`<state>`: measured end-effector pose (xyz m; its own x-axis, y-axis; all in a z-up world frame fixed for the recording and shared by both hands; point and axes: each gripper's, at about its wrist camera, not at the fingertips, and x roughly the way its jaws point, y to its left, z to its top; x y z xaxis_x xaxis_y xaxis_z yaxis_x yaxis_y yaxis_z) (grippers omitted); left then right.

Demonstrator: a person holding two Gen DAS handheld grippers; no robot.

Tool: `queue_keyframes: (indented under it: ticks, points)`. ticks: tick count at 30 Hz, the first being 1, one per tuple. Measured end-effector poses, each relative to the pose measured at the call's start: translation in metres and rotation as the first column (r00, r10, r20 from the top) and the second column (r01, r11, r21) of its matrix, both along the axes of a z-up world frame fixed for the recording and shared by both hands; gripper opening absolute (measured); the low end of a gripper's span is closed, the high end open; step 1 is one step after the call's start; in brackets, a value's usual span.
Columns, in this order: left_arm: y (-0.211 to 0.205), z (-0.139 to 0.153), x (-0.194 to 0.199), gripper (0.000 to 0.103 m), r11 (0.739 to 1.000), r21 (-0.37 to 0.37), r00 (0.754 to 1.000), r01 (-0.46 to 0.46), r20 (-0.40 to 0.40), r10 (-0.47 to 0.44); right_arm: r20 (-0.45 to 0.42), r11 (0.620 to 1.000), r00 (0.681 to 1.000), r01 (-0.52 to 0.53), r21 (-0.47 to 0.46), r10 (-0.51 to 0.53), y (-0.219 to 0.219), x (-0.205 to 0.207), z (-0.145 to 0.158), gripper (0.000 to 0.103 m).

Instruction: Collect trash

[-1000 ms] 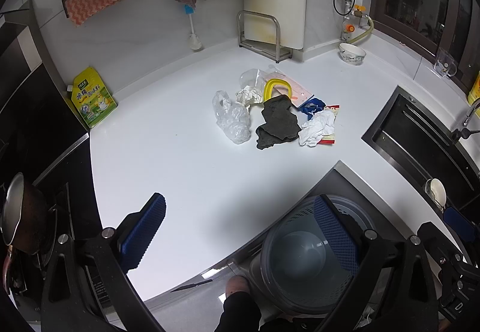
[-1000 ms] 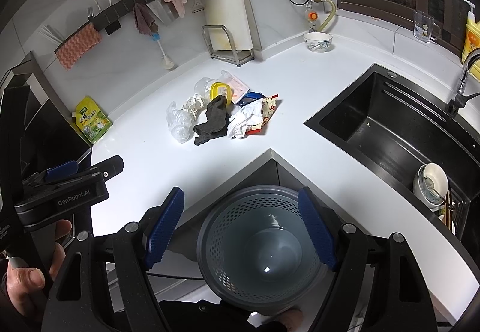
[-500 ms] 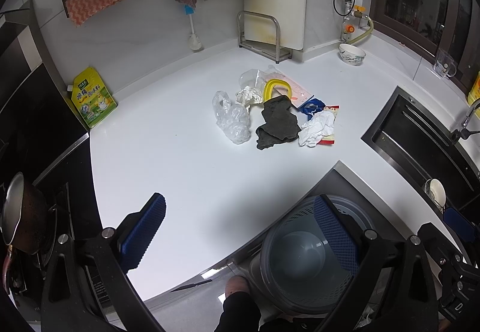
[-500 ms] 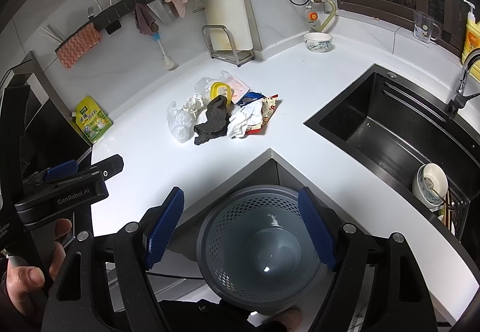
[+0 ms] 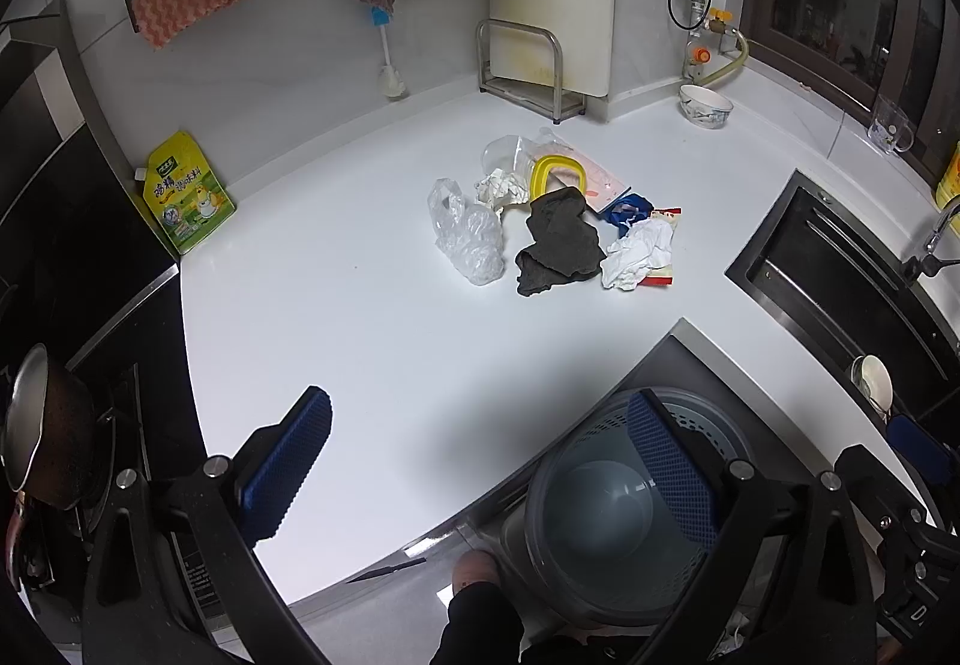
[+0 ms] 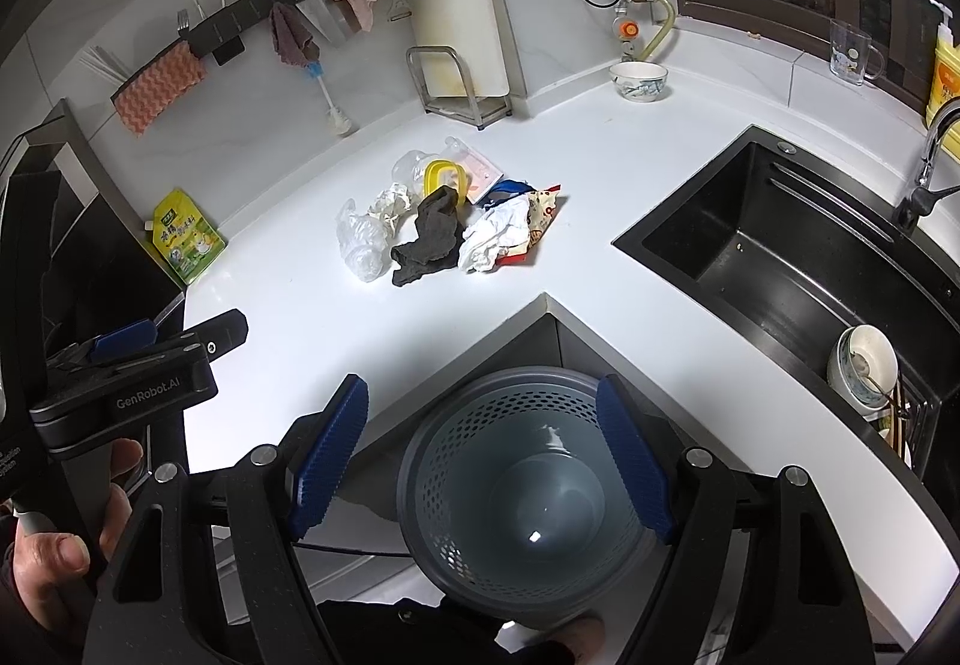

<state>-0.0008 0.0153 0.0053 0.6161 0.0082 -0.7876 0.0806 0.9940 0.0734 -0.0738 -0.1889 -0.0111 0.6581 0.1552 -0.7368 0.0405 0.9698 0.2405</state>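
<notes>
A heap of trash lies mid-counter: a clear plastic bag [image 5: 468,236] [image 6: 359,243], a dark grey cloth [image 5: 561,242] [image 6: 433,236], crumpled white paper [image 5: 639,252] [image 6: 495,239], a red snack wrapper [image 6: 537,221], a yellow-rimmed lid [image 5: 558,173] [image 6: 443,171]. A grey perforated bin [image 5: 624,509] [image 6: 519,497] stands on the floor below the counter corner, nothing visible inside. My left gripper [image 5: 480,467] is open, over the counter's front edge. My right gripper [image 6: 480,461] is open, hovering above the bin. Both are far from the heap.
A black sink [image 6: 774,251] with dishes lies to the right. A yellow pouch [image 5: 186,194], a steel rack [image 5: 531,65], a bowl [image 5: 707,105] and a glass cup [image 6: 852,51] line the wall. A pot [image 5: 42,425] sits at far left.
</notes>
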Motion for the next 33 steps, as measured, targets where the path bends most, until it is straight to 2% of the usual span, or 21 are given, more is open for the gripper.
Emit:
queue_keyframes:
  ticks: [14,20,28,33]
  points:
    - [0.010,-0.008,0.006,0.097,1.000,-0.004,1.000,-0.016,-0.006,0.016,-0.015,1.000,1.000,-0.014,0.004,0.014,0.013,0.008,-0.010,0.075]
    - [0.019,-0.023,0.020,0.097,1.000,0.006,0.999,-0.027,-0.038,0.028,-0.053,1.000,0.998,-0.021,0.017,0.022,0.015,0.023,-0.025,0.075]
    - [0.027,-0.050,0.051,0.097,0.999,0.037,0.997,-0.010,-0.070,0.013,-0.107,1.000,0.994,0.000,0.015,0.001,0.011,0.058,-0.050,0.075]
    - [0.031,-0.065,0.080,0.097,1.000,0.025,0.997,-0.001,-0.082,0.003,-0.112,1.000,0.993,0.031,0.003,-0.030,0.007,0.090,-0.061,0.075]
